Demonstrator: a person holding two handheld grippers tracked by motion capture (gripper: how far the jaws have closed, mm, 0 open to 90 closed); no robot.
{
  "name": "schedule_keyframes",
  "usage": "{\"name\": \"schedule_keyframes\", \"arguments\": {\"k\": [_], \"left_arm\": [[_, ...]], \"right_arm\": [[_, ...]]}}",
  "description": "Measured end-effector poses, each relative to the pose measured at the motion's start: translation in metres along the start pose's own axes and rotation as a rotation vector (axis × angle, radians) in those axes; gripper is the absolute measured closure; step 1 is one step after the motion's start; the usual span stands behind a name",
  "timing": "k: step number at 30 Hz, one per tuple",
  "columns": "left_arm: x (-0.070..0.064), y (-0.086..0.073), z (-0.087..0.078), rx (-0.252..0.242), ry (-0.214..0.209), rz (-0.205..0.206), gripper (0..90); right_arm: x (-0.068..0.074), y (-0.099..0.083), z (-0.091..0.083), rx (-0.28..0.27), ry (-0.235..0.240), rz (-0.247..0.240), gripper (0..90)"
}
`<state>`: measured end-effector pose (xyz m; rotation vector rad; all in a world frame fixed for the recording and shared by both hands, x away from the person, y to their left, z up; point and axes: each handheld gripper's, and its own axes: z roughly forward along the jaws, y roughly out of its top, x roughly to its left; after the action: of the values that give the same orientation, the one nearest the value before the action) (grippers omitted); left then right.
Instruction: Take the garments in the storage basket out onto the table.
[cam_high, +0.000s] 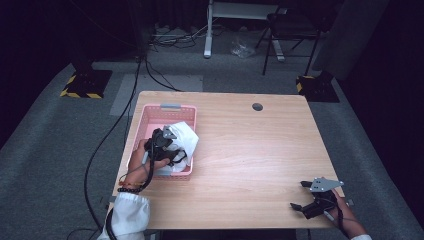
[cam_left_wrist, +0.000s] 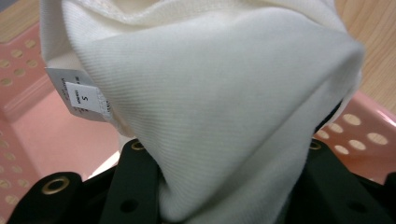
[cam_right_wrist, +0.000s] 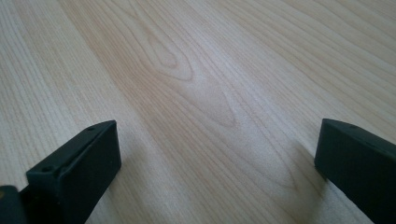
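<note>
On the left side of the worktop (cam_high: 240, 150) stood a pink basket (cam_high: 150, 116). Just over the basket, the left hand-held gripper (cam_high: 172, 150) had its jaws pressed together on a fold of a white garment (cam_left_wrist: 224, 102), and a size label (cam_left_wrist: 84, 95) hung at the cloth's edge. The garment was partly lifted and partly inside the basket. Well apart from the basket, at the near right corner, the right hand-held gripper (cam_high: 300, 195) rested low over bare wood with its jaws wide apart, holding nothing. In my judgement the thin fold could slip out if pulled quickly, or the cloth could catch the basket rim and drag it.
</note>
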<state>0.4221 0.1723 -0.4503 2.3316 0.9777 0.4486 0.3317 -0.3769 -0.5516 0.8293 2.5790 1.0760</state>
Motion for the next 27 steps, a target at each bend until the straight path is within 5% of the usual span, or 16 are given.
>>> {"name": "schedule_keyframes", "arguments": {"k": [9,27], "left_arm": [[-0.007,-0.006,-0.012,-0.099,0.000,-0.028,59.2],[-0.026,-0.007,-0.042,-0.208,-0.006,-0.014,59.0]], "right_arm": [[0.000,0.000,0.000,0.000,-0.001,0.001,0.5],[0.000,0.000,0.000,0.000,-0.002,0.002,0.5]]}}
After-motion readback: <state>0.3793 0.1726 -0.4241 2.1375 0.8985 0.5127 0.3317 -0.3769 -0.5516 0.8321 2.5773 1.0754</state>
